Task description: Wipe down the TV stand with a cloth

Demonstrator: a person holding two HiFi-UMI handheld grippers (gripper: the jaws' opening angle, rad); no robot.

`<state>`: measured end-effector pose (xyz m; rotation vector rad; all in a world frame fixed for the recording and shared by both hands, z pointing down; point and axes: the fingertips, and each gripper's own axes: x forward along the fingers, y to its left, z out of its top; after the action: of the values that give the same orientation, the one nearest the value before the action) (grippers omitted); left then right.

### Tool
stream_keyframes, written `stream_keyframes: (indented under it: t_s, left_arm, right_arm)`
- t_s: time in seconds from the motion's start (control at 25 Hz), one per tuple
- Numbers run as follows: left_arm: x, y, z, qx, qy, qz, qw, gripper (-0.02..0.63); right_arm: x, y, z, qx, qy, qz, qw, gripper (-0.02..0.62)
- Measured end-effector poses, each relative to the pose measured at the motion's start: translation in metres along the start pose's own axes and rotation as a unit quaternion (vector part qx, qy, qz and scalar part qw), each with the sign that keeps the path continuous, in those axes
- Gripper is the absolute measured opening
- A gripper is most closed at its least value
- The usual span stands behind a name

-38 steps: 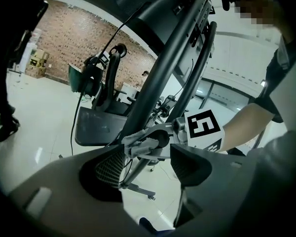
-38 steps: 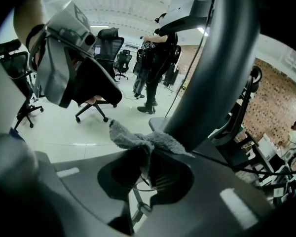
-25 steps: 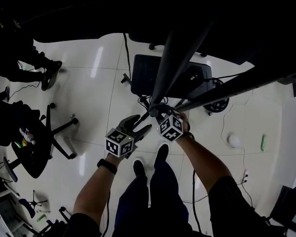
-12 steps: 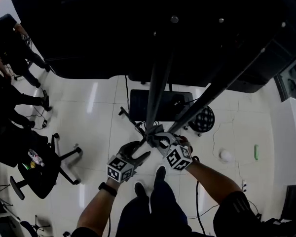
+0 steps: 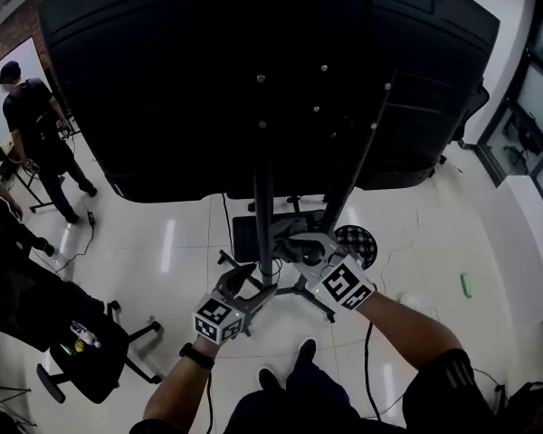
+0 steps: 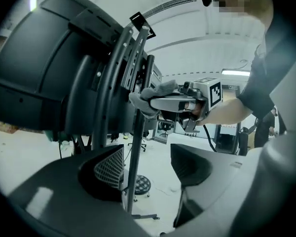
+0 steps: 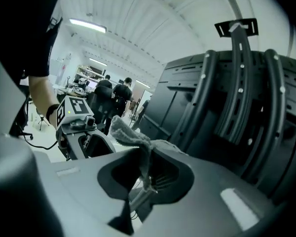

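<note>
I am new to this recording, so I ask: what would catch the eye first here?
A large black TV back fills the head view's upper half. Below it, the right gripper grips a grey cloth at the stand's poles; the left gripper's jaws are apart.

The head camera rides high on the person and looks steeply down. The black back of the screen (image 5: 253, 80) fills its upper half and the white floor (image 5: 163, 242) lies far below. The left gripper (image 5: 253, 283) and right gripper (image 5: 296, 245) meet at the stand's pole (image 5: 264, 215) mid-picture.

The left gripper view sits low and close. It faces up and across past its own jaws at that pole, with the right gripper just beyond.

The right gripper view looks the other way, up at the curved brackets (image 7: 237, 98) from close by. The cloth (image 7: 130, 137) is in its foreground and the left gripper is at its left edge.

All three views share the stand, and each gripper view shows the other gripper.
</note>
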<state>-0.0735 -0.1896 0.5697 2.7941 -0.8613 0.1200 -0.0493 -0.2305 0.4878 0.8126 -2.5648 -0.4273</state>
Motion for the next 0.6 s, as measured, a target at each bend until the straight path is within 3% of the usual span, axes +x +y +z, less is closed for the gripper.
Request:
stream_keyframes:
  t_s: [0.36,0.6]
  left_arm:
    - [0.012,-0.05,0.16,0.08,-0.089,-0.031,0.9923,0.318]
    - [0.043,-0.077,0.229,0.11,-0.124,-0.031,0.9857,0.313]
  right_arm:
    - [-0.094,-0.095,0.119,-0.045,-0.058,-0.071,0.995,0.047]
    - [-0.137,-0.165,0.162,-0.076,-0.075,-0.1,0.989,0.047]
